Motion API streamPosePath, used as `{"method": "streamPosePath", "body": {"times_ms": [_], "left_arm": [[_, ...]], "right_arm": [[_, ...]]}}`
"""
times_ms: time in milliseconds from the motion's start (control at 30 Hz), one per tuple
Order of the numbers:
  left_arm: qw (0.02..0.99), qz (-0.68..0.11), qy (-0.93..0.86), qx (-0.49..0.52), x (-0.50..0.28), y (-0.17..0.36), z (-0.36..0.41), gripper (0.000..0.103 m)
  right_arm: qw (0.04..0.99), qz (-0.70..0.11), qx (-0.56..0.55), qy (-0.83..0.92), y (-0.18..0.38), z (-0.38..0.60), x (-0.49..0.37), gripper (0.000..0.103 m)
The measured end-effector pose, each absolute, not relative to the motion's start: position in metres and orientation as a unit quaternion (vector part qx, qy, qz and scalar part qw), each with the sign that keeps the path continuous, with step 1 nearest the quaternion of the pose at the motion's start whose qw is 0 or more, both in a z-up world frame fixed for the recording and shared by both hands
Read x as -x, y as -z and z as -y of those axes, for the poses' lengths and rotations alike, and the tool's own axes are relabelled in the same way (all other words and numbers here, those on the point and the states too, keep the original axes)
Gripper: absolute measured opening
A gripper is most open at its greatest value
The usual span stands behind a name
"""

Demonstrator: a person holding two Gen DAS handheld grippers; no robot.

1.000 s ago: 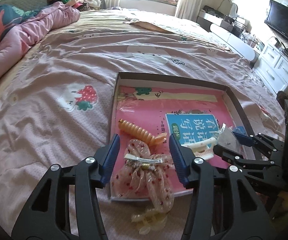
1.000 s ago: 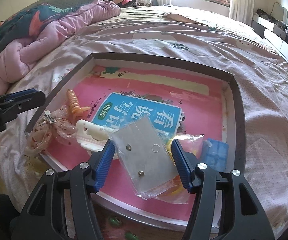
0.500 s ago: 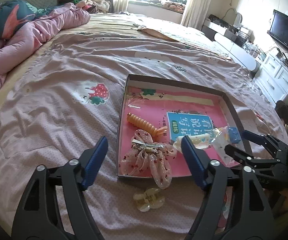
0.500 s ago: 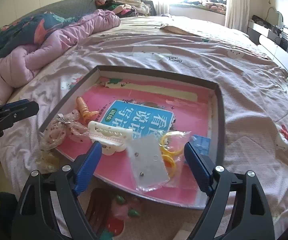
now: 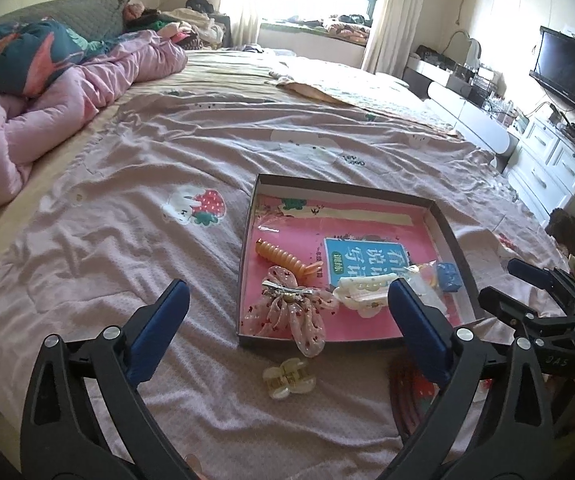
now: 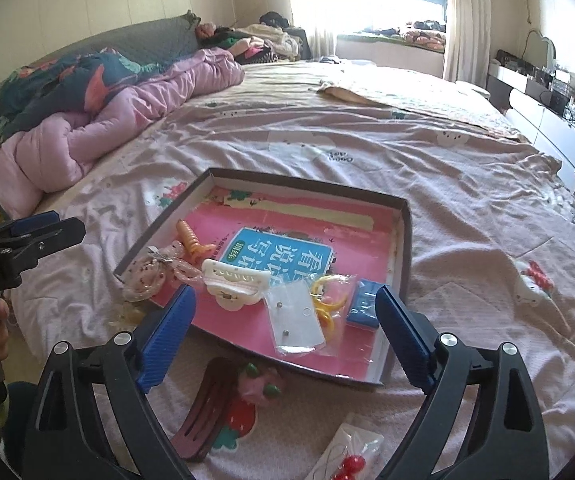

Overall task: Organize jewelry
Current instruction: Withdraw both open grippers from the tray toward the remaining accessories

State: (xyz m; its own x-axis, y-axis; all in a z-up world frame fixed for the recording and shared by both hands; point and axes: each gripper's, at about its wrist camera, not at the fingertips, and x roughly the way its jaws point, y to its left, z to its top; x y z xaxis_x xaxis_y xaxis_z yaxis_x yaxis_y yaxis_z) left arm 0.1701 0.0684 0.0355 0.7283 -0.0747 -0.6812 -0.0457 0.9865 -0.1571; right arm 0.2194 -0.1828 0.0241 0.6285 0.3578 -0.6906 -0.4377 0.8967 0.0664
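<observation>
A shallow box tray (image 5: 351, 194) (image 6: 405, 236) with a pink lining lies on the bed. In it are an orange spiral clip (image 5: 283, 258) (image 6: 191, 238), a spotted pink bow clip (image 5: 295, 304) (image 6: 155, 270), a white claw clip (image 5: 361, 292) (image 6: 235, 284), a clear bag with ear studs (image 6: 295, 314), yellow rings (image 6: 329, 306) and a blue box (image 5: 447, 276) (image 6: 363, 306). My left gripper (image 5: 287, 332) is open and empty, held back from the tray's near edge. My right gripper (image 6: 285, 340) is open and empty above the tray's near rim.
Outside the tray on the sheet lie a pale yellow claw clip (image 5: 287, 376), a dark red hair clip (image 6: 207, 408) with a pink flower (image 6: 257, 384), and a bag with red beads (image 6: 347, 460). A pink quilt (image 5: 47, 108) lies far left. White drawers (image 5: 551, 160) stand right.
Both grippers opened wide and pulled back from the tray. The bow clip and the ear stud bag, earlier between the fingers, now lie in the tray.
</observation>
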Motion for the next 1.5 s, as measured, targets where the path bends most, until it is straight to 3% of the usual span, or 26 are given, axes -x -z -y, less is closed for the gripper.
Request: {"method": "streamPosePath", "body": {"times_ms": [833, 1500], "left_arm": [[0.935, -0.347, 0.003, 0.071, -0.118, -0.055, -0.053, 0.091], [0.926, -0.374, 0.022, 0.05, -0.101, -0.03, -0.019, 0.091]], "right_arm": [[0.915, -0.34, 0.057, -0.212, -0.054, 0.221, -0.159, 0.089], [0.907, -0.363, 0.073, -0.199, -0.025, 0.246, -0.131, 0.089]]}}
